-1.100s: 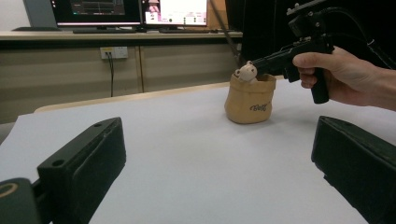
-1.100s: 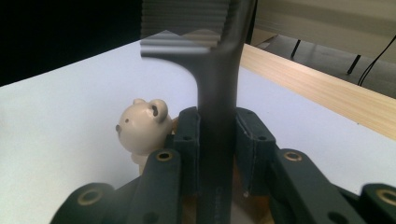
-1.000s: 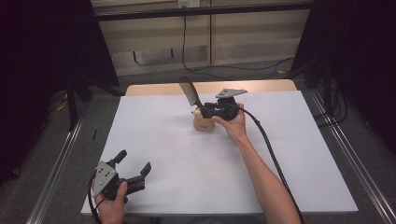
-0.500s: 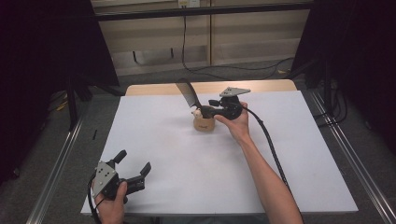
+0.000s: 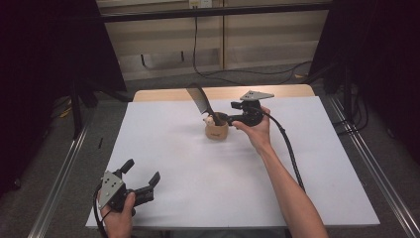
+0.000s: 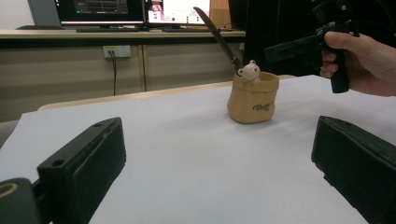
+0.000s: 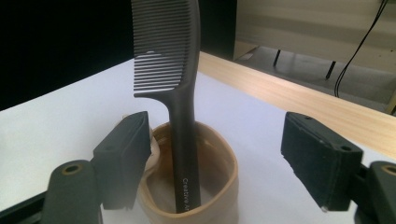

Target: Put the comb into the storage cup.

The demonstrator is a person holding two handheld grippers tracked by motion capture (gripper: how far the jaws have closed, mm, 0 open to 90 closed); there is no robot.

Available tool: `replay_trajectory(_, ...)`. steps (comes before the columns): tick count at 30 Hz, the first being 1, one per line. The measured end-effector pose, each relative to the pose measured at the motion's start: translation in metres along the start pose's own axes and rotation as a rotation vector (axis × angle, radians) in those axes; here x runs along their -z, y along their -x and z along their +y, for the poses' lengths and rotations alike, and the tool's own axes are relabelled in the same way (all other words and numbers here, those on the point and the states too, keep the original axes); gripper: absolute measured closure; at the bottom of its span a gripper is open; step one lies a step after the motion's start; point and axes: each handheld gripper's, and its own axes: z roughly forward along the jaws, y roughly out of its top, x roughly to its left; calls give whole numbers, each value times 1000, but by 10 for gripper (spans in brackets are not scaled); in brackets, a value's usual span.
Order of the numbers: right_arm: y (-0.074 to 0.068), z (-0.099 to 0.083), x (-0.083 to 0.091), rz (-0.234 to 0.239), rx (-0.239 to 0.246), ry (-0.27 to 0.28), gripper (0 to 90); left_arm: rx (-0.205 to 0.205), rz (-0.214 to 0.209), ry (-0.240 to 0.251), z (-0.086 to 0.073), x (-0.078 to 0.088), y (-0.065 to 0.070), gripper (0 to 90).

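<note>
While my right tool (image 5: 225, 118) hangs released, the comb (image 5: 199, 100) stands in the pot (image 5: 216, 130) mid-bench.
Left tool (image 6: 219, 158) view: released, idle. Right tool view: my jaws flank the comb; a nudge could tip the pot.

Pot (image 5: 217, 131) stands on counter (image 5: 198, 173) at far centre. Comb (image 5: 199, 100) stands in pot, tilted left. Right tool (image 5: 220, 118) just beside pot; left tool (image 5: 143, 179) at near-left corner.
</note>
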Motion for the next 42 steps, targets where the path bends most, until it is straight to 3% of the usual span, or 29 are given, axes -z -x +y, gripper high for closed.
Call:
replay_trajectory(2,0,0,1,-2,2,3,229,5,3,2,0,0,0,32)
replay_trajectory(3,0,2,3,-11,-1,6,172,7,4,4,0,0,0,32)
replay_trajectory(12,-3,7,12,-41,-5,21,5,6,1,0,-1,0,1,32)
replay_trajectory(20,-6,7,19,-114,7,28,17,13,0,1,-1,1,1,32)
replay_trajectory(30,-11,7,33,-170,45,70,19,5,-3,1,-1,2,1,32)
replay_trajectory(35,-12,3,42,-202,26,55,15,11,-3,3,-1,2,1,32)
replay_trajectory(42,-13,-1,55,-248,21,90,15,4,1,1,-1,2,0,32)
